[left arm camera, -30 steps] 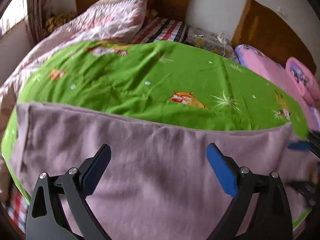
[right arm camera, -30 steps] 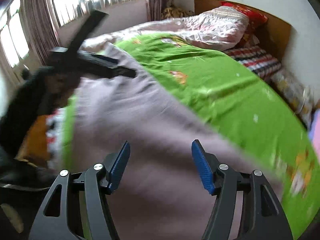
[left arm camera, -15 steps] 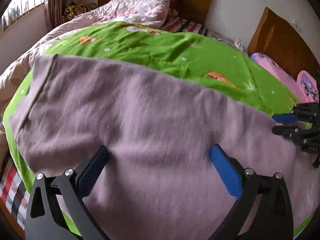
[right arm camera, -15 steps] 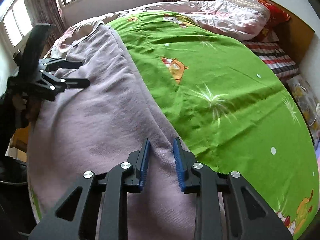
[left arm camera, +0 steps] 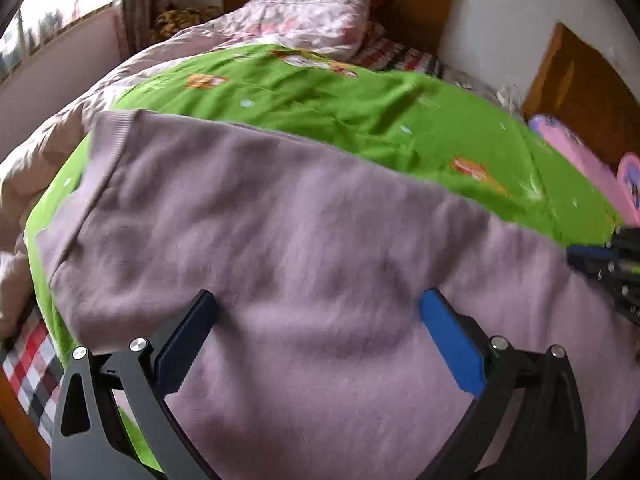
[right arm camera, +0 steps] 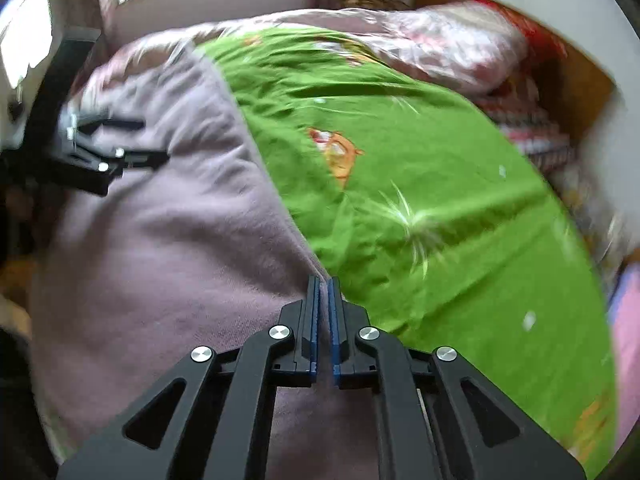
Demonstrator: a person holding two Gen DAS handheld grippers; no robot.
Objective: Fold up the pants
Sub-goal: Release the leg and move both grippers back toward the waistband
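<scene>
Across nearly all of both views: a bed (left arm camera: pixel 28 364) with a wooden headboard (left arm camera: pixel 424 4) against a white wall. Over most of the mattress, a bright green sheet (left arm camera: pixel 360 120) printed with small cartoon figures and white flecks. Underneath at the near corner, a strip of red, white and grey checked fabric (left arm camera: pixel 36 356).

On the near part of the green sheet, spread flat: the pants (left arm camera: pixel 300 240), mauve and fleecy. Lying crosswise along the bed's near edge, with a ribbed band at the end toward the window side and soft wrinkles through the middle. Far long edge straight against the green.

Bunched at the head of the bed, a pale pink patterned quilt (left arm camera: pixel 312 12), touching the far end of the green sheet. Off to the side in the left wrist view, a pink cushion (left arm camera: pixel 572 160), well apart from the pants.

Low over the middle of the pants: the left gripper (left arm camera: pixel 318 296), tilted steeply downward, jaws as wide apart as they go, blue pads on either side of bare mauve cloth, gripping nothing.

At the far edge of the pants near the other end: the right gripper (right arm camera: pixel 324 280), also pointing steeply down. Jaws almost together and opening slightly, with only a narrow slit between the blue pads and the cloth edge pinched in it, just beside the green sheet.
</scene>
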